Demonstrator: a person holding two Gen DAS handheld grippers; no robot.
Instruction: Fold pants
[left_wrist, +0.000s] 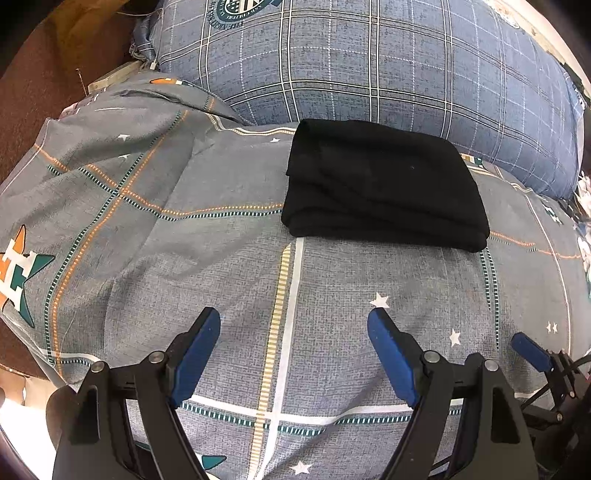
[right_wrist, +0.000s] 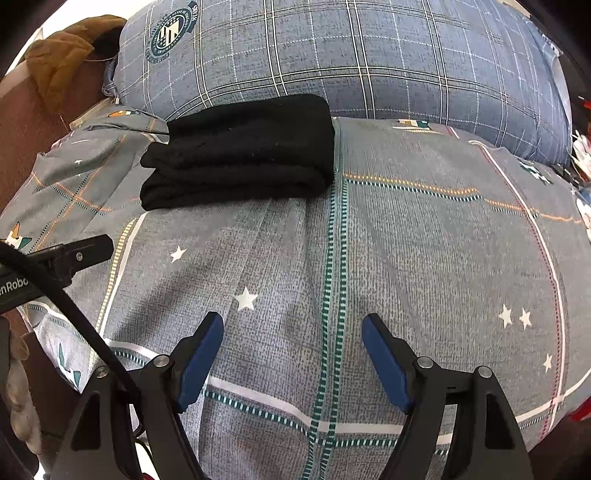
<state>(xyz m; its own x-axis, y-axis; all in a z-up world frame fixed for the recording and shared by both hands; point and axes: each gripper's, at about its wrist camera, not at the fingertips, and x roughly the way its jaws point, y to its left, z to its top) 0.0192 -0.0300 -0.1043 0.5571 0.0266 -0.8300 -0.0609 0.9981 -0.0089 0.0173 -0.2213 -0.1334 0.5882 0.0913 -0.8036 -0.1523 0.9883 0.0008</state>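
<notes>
Left wrist view: a bed carries the work, covered by a grey duvet cover (left_wrist: 229, 258) printed with plaid lines, small white stars and orange-and-teal star emblems. At its far edge lies a blue plaid pillow (left_wrist: 369, 62) bearing a round crest. Brown fabric (left_wrist: 55, 55) shows beyond the bed's far left corner. Black pants (left_wrist: 380, 188) lie folded into a compact rectangular bundle on the duvet cover, at the far edge and touching the pillow. The bundle's long axis runs left to right, roughly parallel to the pillow, slightly skewed. Stacked layer edges show along its near and left sides; the top face is smooth. The left gripper (left_wrist: 293, 321) hovers over the near part of the duvet cover, jaws spread wide and holding nothing, well apart from the pants. One blue fingertip of the right gripper (left_wrist: 532, 350) shows at the lower right.

Right wrist view: the same duvet cover (right_wrist: 424, 240) and pillow (right_wrist: 351, 51) appear, with a mustard-brown garment (right_wrist: 59, 59) beyond the far left corner. The pants (right_wrist: 240, 151) sit toward the far left, long axis again left to right, rounded folds facing near, layers neatly stacked. The right gripper (right_wrist: 291, 325) is released, jaws wide apart above bare cover. Part of the left gripper (right_wrist: 79, 253) enters at the left edge.
</notes>
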